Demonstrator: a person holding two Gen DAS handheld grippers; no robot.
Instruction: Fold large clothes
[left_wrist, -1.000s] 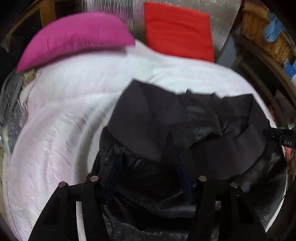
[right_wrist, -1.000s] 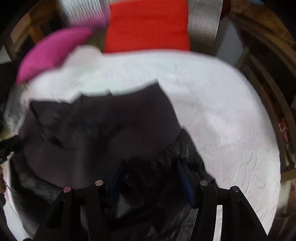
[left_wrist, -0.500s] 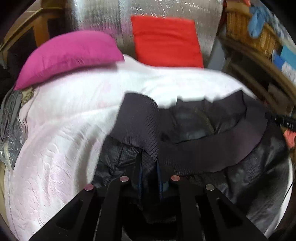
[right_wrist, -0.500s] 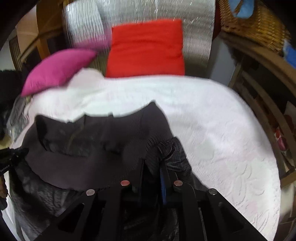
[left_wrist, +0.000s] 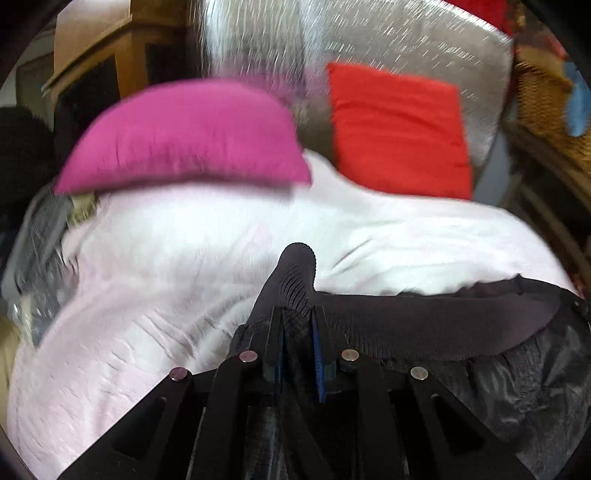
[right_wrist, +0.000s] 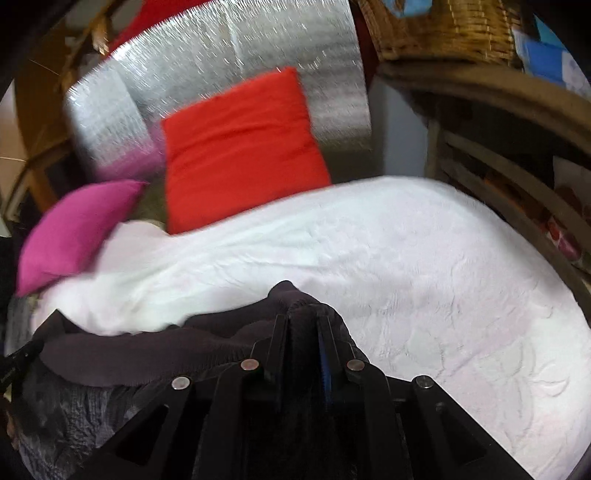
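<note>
A large black jacket with a ribbed knit hem and shiny quilted lining hangs between my two grippers above a white bedspread. My left gripper is shut on the ribbed hem at one corner, which sticks up between the fingers. My right gripper is shut on the other ribbed corner of the jacket. The hem stretches as a dark band from one gripper to the other. The jacket's lower part is hidden below the grippers.
A magenta pillow and a red pillow lean against a silver padded backrest at the bed's head. A wicker basket and wooden shelves stand on the right. Dark clutter lies at the bed's left edge.
Both grippers closed on the jacket's ribbed hem corners and lifted it off the bedspread. The views tilted up, so more of the pillows and backrest shows.
</note>
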